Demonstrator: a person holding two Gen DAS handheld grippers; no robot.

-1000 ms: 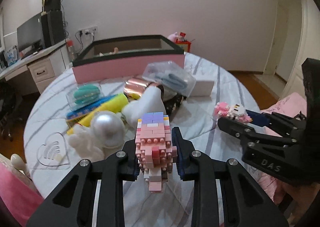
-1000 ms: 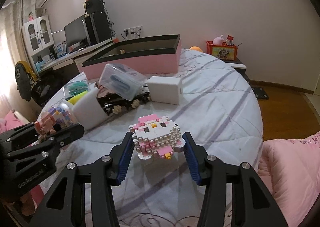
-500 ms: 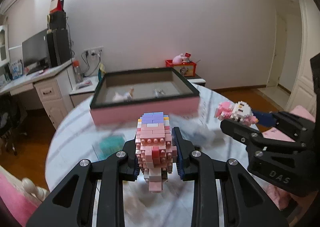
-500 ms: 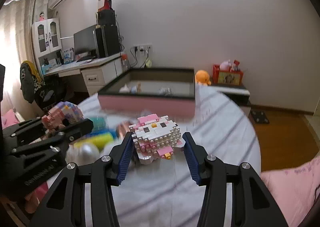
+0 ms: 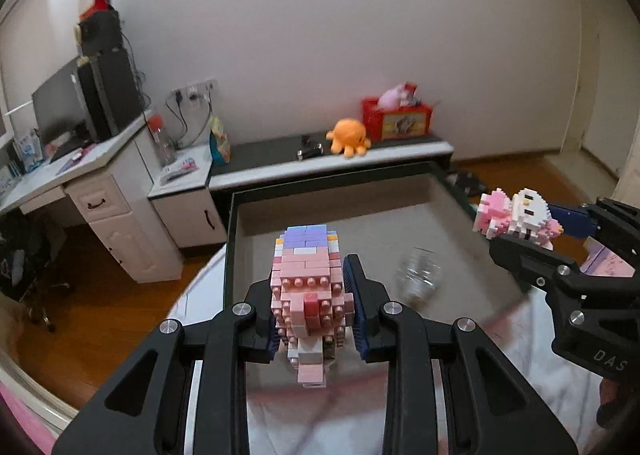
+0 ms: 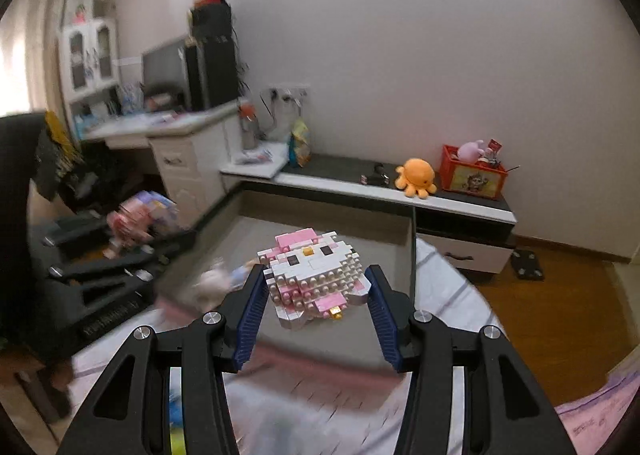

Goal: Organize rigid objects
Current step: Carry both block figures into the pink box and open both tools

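Note:
My left gripper (image 5: pixel 314 307) is shut on a pink and lilac brick figure (image 5: pixel 308 283) and holds it above the near left part of a big open box (image 5: pixel 400 223) with pink walls and a dark rim. My right gripper (image 6: pixel 316 295) is shut on a white and pink brick cat figure (image 6: pixel 314 275), held over the same box (image 6: pixel 332 231). Each gripper shows in the other's view: the right one (image 5: pixel 520 231) at the right, the left one (image 6: pixel 132 231) blurred at the left. A clear round object (image 5: pixel 418 281) lies inside the box.
The box stands on a round table with a striped white cloth (image 5: pixel 516 339). Behind it a low dark shelf (image 5: pixel 332 159) carries an orange plush octopus (image 5: pixel 348 135) and a red box (image 5: pixel 396 117). A white desk (image 5: pixel 104 191) with a monitor is at the left.
Both grippers have risen and moved forward with their figures, from over the cluttered table to above the open box. The box's inside now fills the middle of both views.

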